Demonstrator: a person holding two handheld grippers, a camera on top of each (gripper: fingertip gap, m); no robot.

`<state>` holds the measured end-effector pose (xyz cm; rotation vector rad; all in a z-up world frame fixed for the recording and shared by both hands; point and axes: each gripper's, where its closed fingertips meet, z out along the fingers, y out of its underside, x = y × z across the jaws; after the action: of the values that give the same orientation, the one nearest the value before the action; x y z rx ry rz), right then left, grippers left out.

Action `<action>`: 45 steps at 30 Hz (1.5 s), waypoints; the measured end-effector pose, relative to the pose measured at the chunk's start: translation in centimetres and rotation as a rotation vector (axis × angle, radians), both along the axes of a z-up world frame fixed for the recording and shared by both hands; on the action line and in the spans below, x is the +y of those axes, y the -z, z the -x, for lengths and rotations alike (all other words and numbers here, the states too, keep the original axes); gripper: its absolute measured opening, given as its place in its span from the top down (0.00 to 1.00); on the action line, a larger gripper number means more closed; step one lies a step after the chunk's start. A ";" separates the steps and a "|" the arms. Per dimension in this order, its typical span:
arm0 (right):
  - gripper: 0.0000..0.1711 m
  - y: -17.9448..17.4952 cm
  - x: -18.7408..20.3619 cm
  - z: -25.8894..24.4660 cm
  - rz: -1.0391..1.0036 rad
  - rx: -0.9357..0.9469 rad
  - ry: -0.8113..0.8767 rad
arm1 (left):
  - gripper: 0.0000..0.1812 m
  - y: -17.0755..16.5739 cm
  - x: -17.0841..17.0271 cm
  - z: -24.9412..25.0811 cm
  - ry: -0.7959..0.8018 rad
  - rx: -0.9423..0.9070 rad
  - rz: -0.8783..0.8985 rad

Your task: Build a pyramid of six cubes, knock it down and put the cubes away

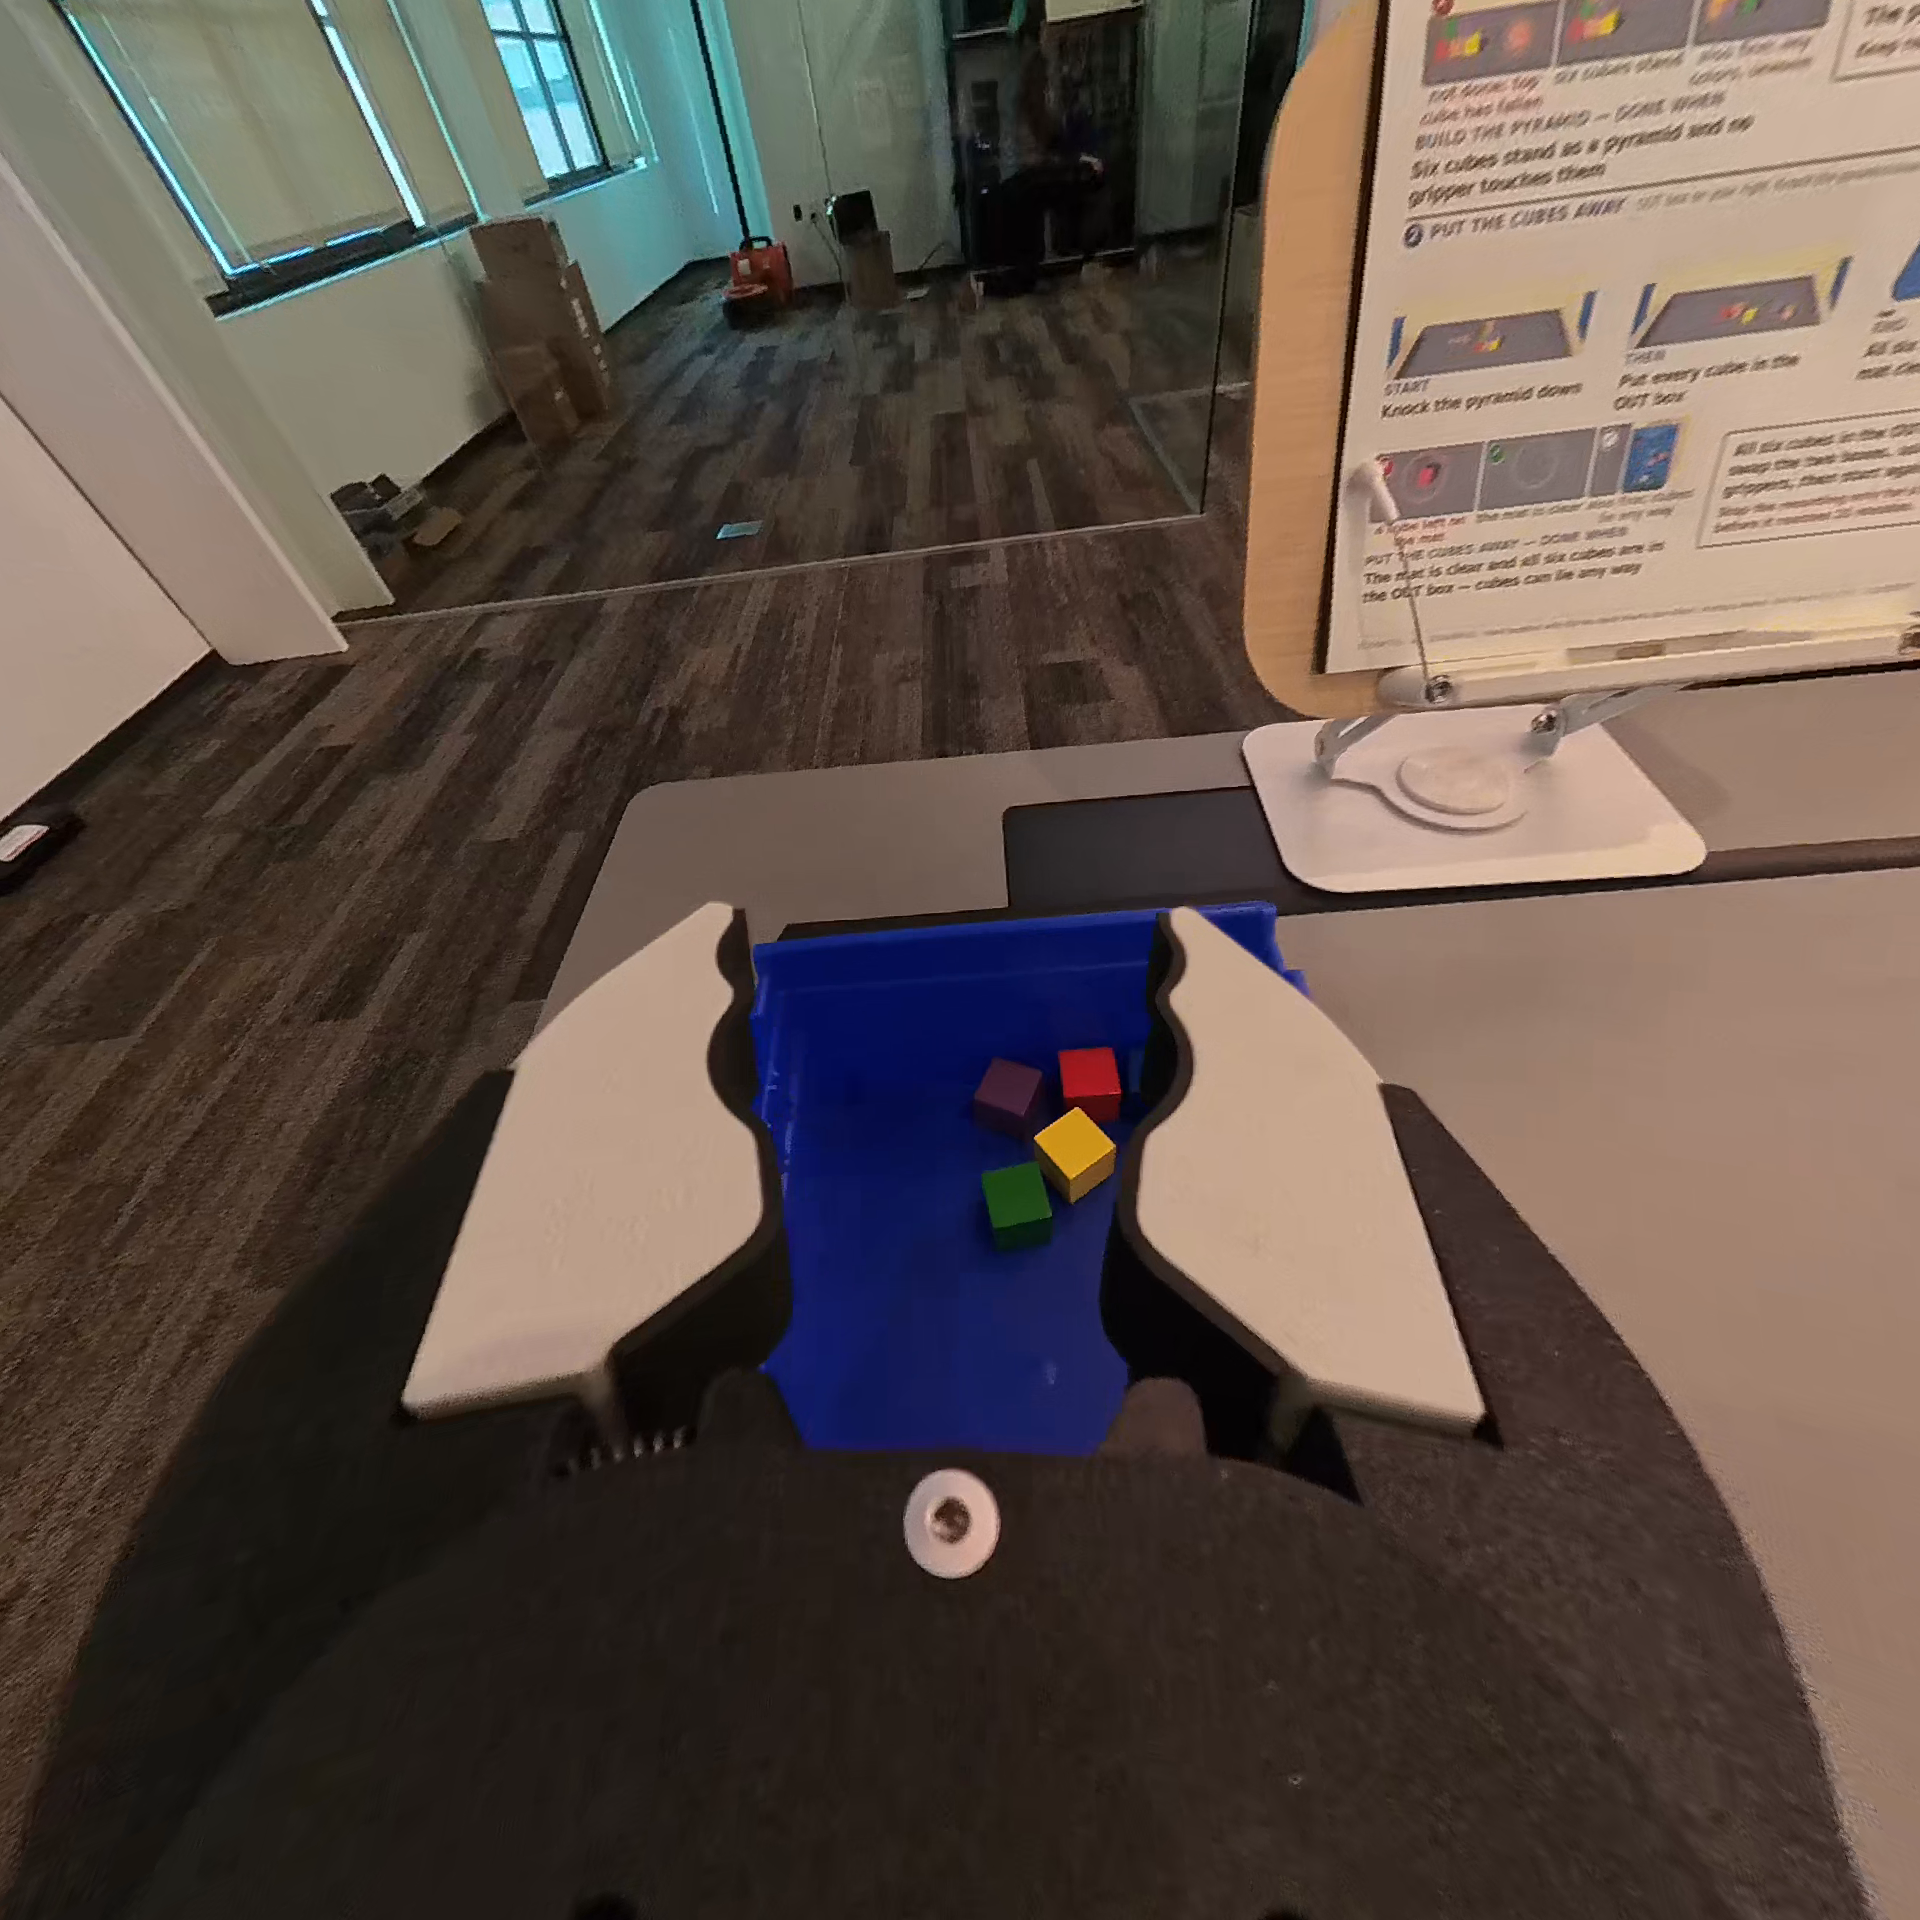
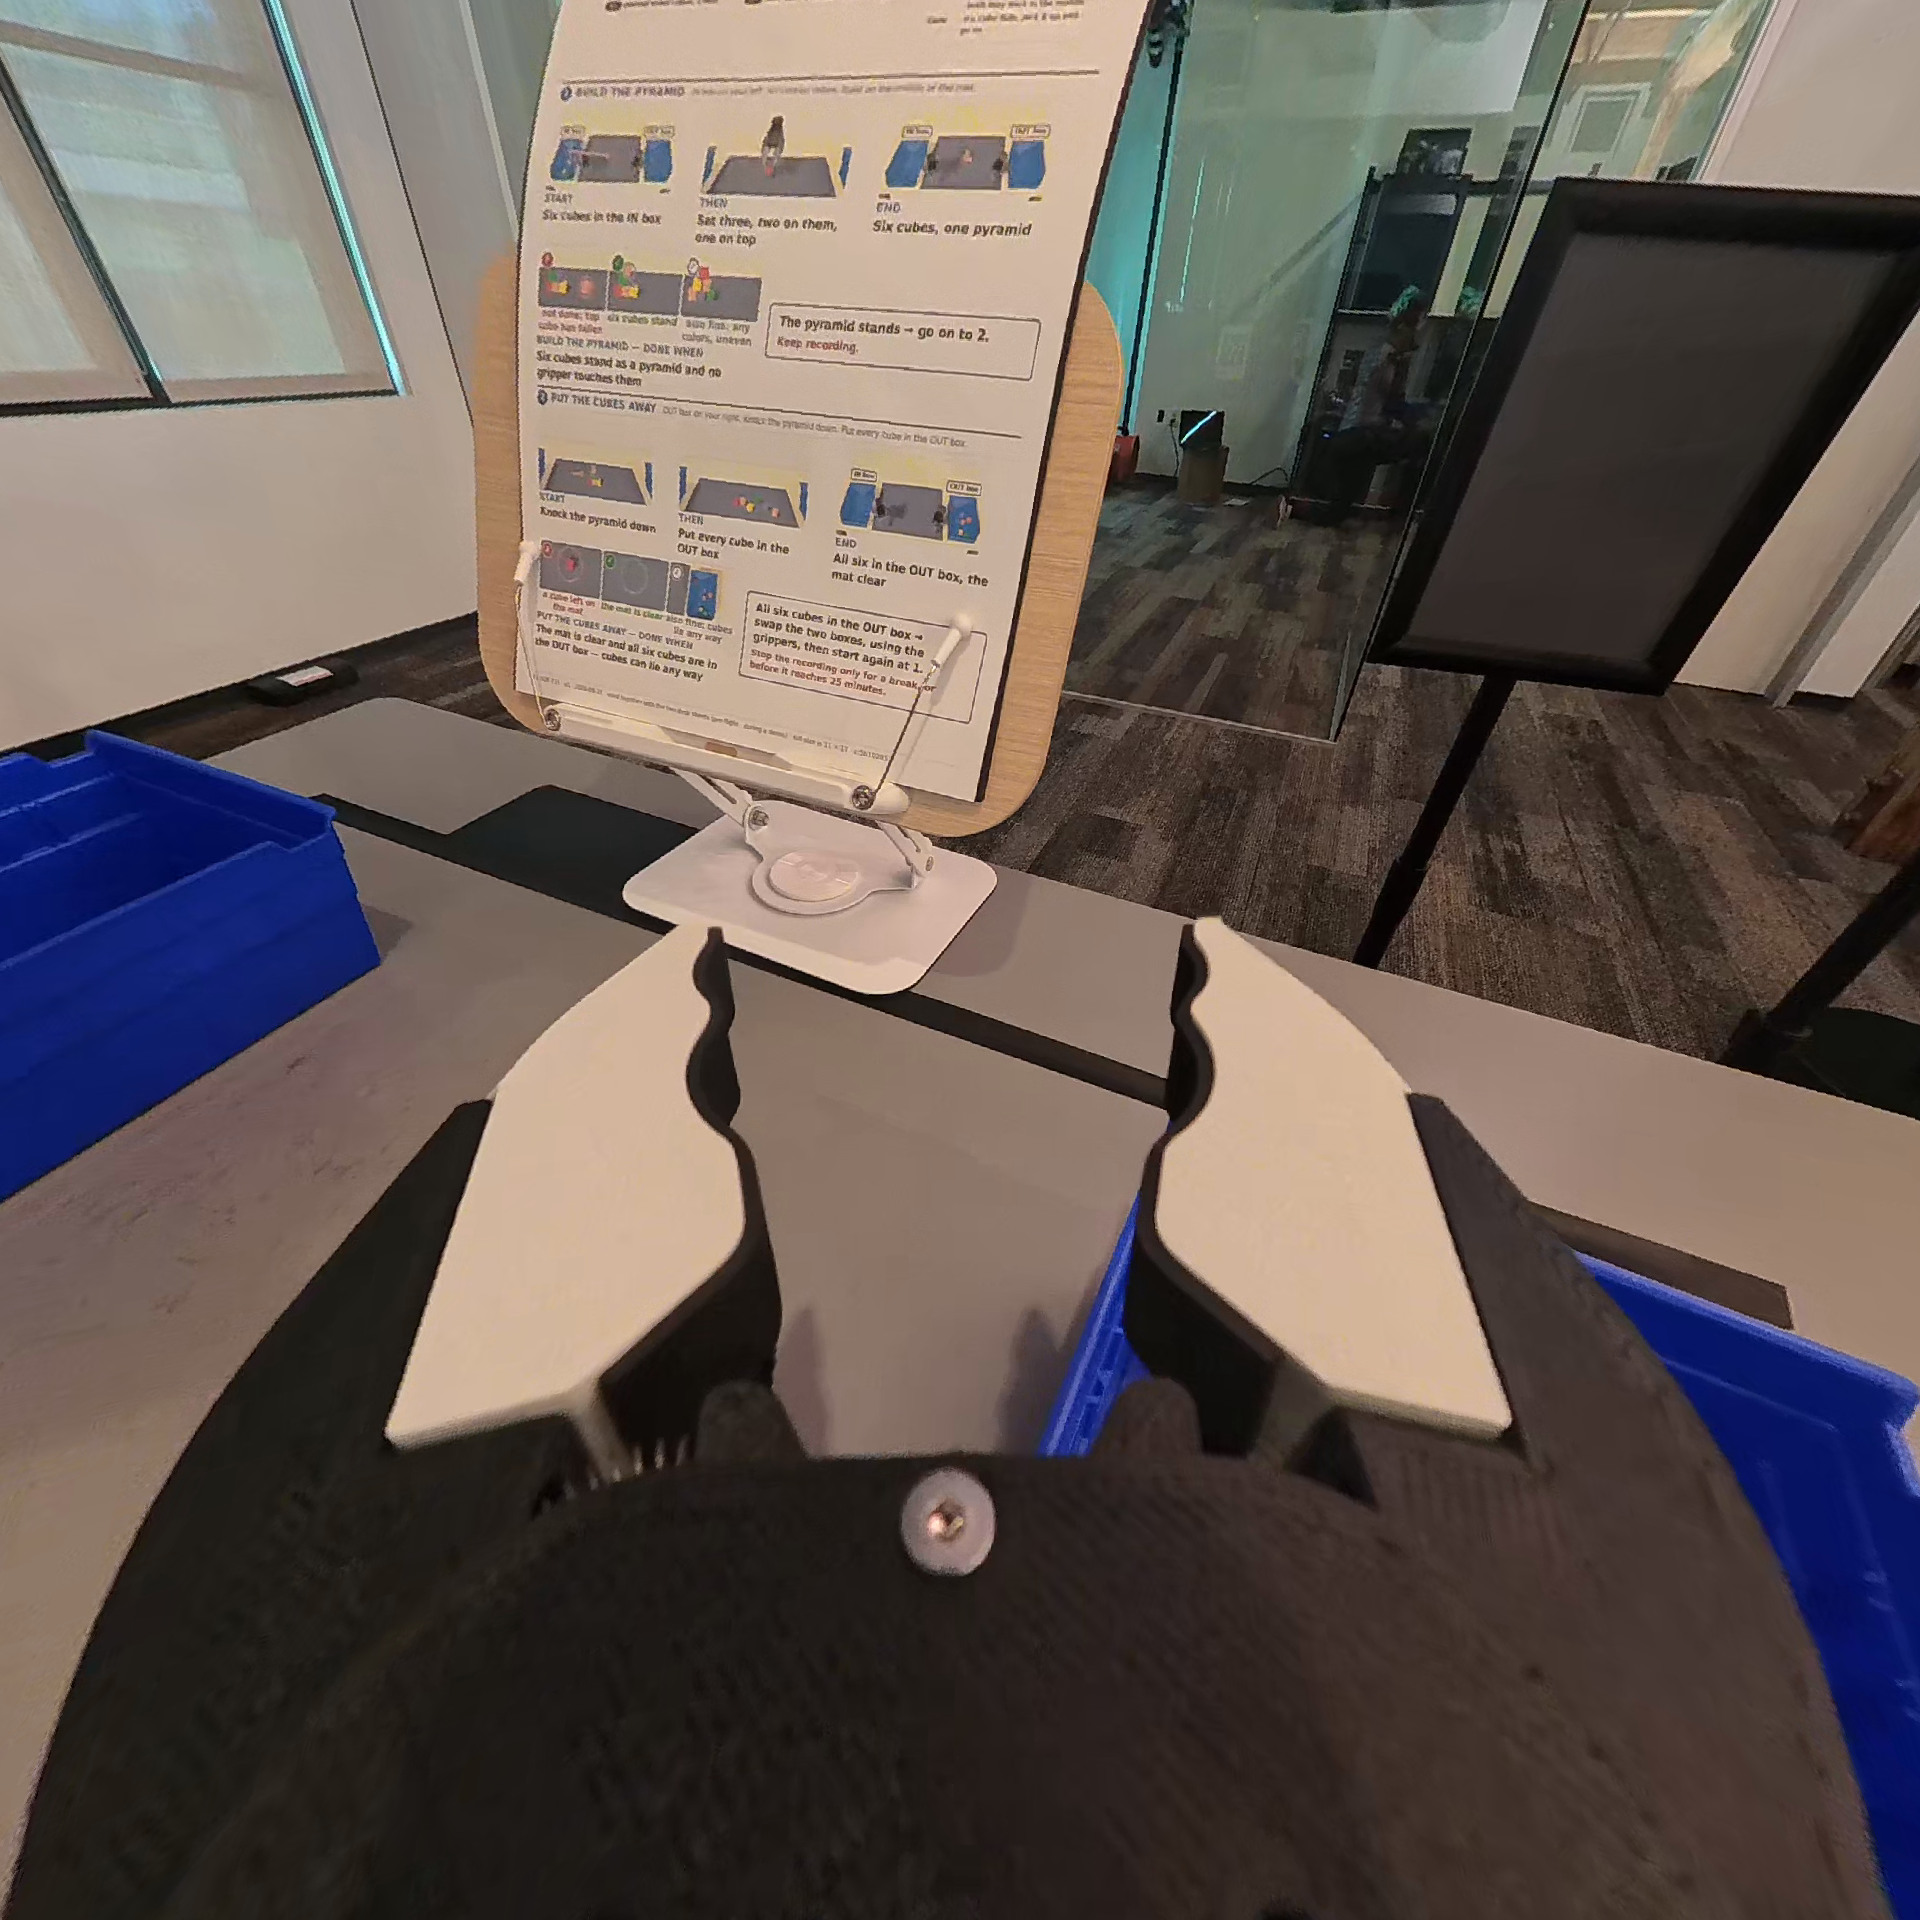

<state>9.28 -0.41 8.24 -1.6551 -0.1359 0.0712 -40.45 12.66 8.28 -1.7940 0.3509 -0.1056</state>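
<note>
Cubes lie loose in a blue plastic box (image 1: pixel 914 1340) under the left gripper (image 1: pixel 951 961), whose white fingers are spread wide and hold nothing.

Seen from the left wrist, that gripper hangs above the box and tilts down into it, one finger to each side of the box floor; between them rest a small purple wooden cube (image 1: pixel 1008 1093), a red cube (image 1: pixel 1089 1081), a yellow cube (image 1: pixel 1074 1151) turned cornerwise and a green cube (image 1: pixel 1016 1203), all close together near the right finger, the yellow one touching or nearly touching the green. The right gripper (image 2: pixel 951 971) is likewise wide and empty, hovering over the grey tabletop (image 2: pixel 935 1195), with a second blue box (image 2: pixel 1766 1455) under its right finger and the first box (image 2: pixel 156 894) off to the left. A paper instruction sheet on a wooden stand (image 2: pixel 790 416) faces it.
</note>
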 end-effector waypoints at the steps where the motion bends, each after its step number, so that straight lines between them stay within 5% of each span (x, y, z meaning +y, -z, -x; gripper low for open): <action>1: 0.52 -0.1 0.0 0.0 -0.003 0.000 0.000 | 0.60 0.4 0.2 0.2 -0.006 0.008 0.009; 26: 0.53 0.1 0.0 1.3 0.014 -0.041 -0.043 | 0.65 15.3 6.3 2.0 -0.081 -0.057 0.417; 45: 0.53 0.7 0.4 1.1 0.026 -0.070 -0.035 | 0.60 20.3 4.9 0.1 -0.051 0.088 0.645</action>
<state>8.21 -0.03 7.58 -1.6817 -0.2176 0.0418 -40.53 17.57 -11.97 -2.4499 0.3565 -0.1117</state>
